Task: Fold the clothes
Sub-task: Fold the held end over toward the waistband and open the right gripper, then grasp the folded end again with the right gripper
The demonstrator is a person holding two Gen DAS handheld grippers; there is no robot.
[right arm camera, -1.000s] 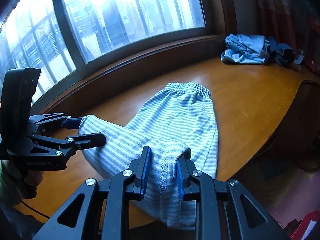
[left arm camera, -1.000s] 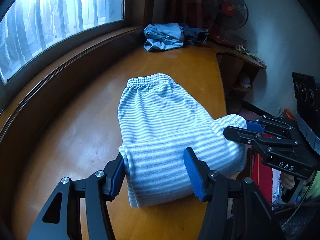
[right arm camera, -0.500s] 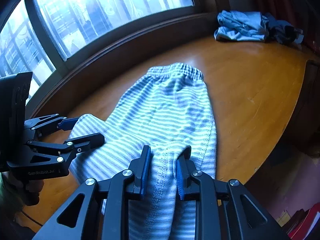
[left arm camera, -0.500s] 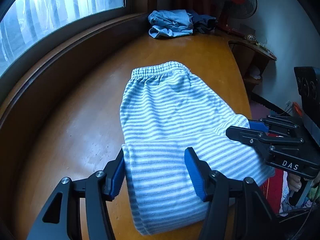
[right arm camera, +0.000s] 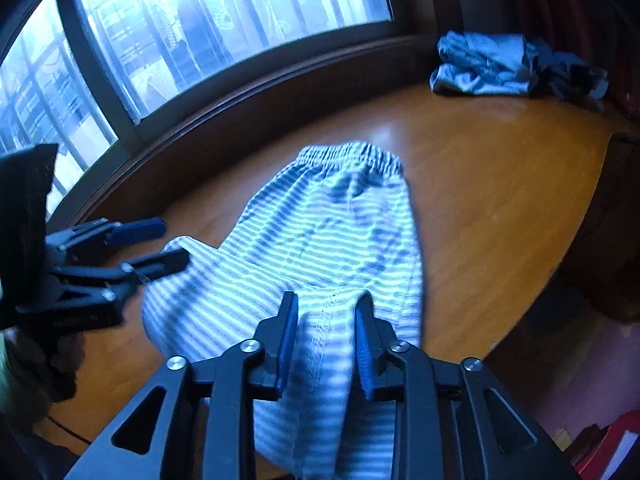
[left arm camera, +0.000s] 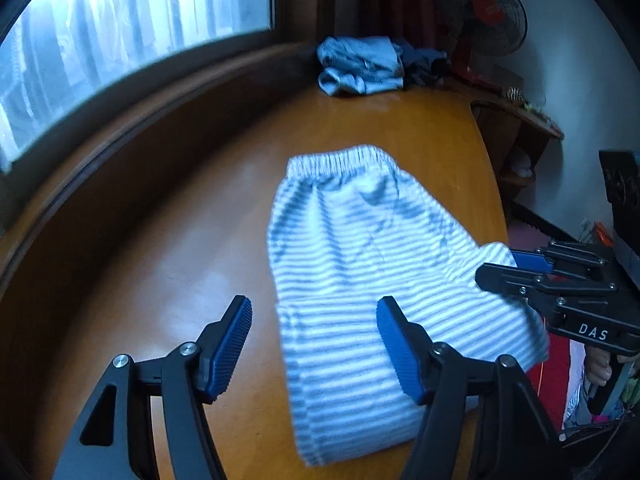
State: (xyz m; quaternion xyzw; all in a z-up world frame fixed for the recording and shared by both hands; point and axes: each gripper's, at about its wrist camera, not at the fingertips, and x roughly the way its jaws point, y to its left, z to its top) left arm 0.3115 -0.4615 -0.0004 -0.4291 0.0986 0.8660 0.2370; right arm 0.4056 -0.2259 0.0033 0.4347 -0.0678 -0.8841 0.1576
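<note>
The left gripper (left arm camera: 314, 340) has just let go, fingers spread; the right gripper (right arm camera: 326, 340) still pinches the striped shorts (left arm camera: 360, 264), fold laid.

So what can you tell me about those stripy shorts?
The striped shorts are soft-looking knit cloth in pale blue and white bands, with a gathered elastic waistband at the far end. They lie on the orange-brown wooden table, leg ends folded up toward the near edge. The right gripper has a bunched hem between its blue pads. The left gripper stands open; one pad is over the cloth, the other over bare table.
</note>
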